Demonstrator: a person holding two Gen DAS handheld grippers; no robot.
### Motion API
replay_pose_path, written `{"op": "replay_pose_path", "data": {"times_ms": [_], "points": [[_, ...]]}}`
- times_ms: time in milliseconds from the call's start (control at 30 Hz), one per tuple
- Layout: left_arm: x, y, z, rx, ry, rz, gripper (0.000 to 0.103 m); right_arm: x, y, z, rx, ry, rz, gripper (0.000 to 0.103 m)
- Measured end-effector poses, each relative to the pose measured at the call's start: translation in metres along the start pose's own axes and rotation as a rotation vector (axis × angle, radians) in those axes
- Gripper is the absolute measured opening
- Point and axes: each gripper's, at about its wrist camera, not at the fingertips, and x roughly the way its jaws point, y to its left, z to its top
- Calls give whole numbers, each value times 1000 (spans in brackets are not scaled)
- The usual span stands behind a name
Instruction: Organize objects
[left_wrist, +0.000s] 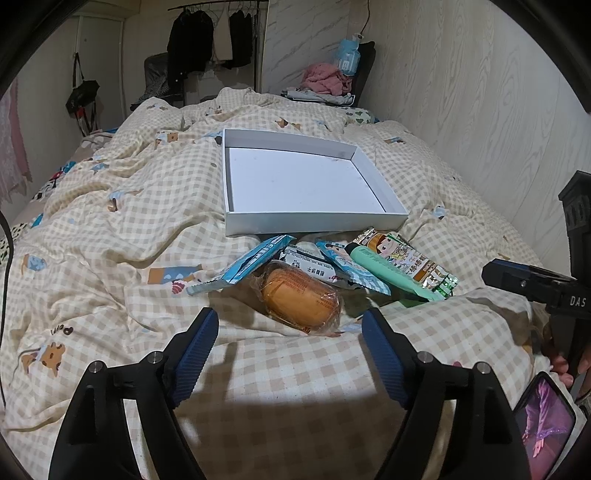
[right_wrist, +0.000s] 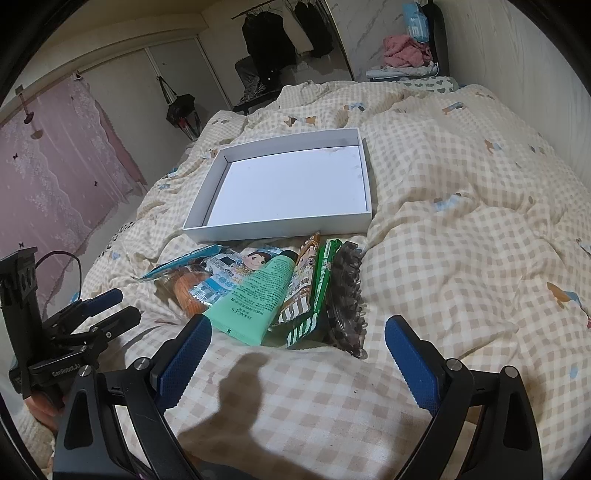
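An empty white shallow box (left_wrist: 384, 184) (right_wrist: 365, 177) lies on the checked quilt. In front of it is a pile: a wrapped orange bun (left_wrist: 301, 301) (right_wrist: 184, 291), blue-white snack packets (left_wrist: 251, 264) (right_wrist: 218, 275), a mint-green tube (left_wrist: 388, 271) (right_wrist: 258, 299), a cartoon snack bag (left_wrist: 406, 258) (right_wrist: 301, 280), a green packet (right_wrist: 317, 291) and a dark hair claw (right_wrist: 345, 295). My left gripper (left_wrist: 290, 339) is open, just short of the bun. My right gripper (right_wrist: 297, 347) is open, just short of the tube and claw.
The quilt (left_wrist: 110, 221) is rumpled, with a raised fold before the pile. A wall (left_wrist: 461, 92) runs along the right. Folded clothes (left_wrist: 325, 79) lie at the bed's far end. A phone (left_wrist: 543, 421) shows at lower right. A pink curtain (right_wrist: 55, 166) hangs left.
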Motion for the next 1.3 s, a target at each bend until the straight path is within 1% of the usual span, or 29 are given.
{"op": "replay_pose_path", "data": {"times_ms": [167, 233, 300, 400, 633, 767, 833, 900, 1033, 1067, 1100, 1167, 1200, 1267, 1300], "points": [[0, 1, 0, -3, 5, -1, 85, 1, -2, -1, 9, 5, 4, 96], [3, 4, 1, -16, 28, -17, 88, 2, -2, -1, 12, 8, 6, 96], [7, 8, 2, -33, 64, -50, 88, 2, -3, -1, 15, 11, 9, 96], [5, 11, 4, -46, 82, -64, 88, 3, -3, -1, 17, 13, 11, 96], [-12, 23, 18, -91, 69, -58, 88, 4, -3, 0, 23, 18, 21, 96], [-26, 26, 28, -61, 29, -10, 88, 7, -5, 0, 35, 28, 36, 96], [-31, 27, 35, -44, 22, 5, 88, 6, -6, -1, 39, 25, 42, 96], [-34, 28, 42, -35, 19, 12, 88, 6, -7, -1, 43, 24, 49, 96], [-35, 30, 54, -56, 13, 13, 88, 6, -10, -1, 53, 27, 63, 96], [-33, 31, 57, -62, 19, 13, 88, 7, -10, -1, 57, 27, 66, 96], [-29, 32, 59, -62, 34, 31, 88, 7, -11, -1, 60, 27, 69, 96], [-17, 34, 62, -55, 86, 108, 88, 7, -12, -1, 66, 28, 74, 96], [-10, 37, 63, -62, 108, 127, 88, 7, -12, -1, 68, 30, 77, 96], [1, 44, 63, -120, 150, 114, 88, 8, -13, -1, 73, 32, 80, 96], [6, 48, 63, -161, 167, 86, 88, 8, -14, 0, 75, 33, 82, 96]]}}
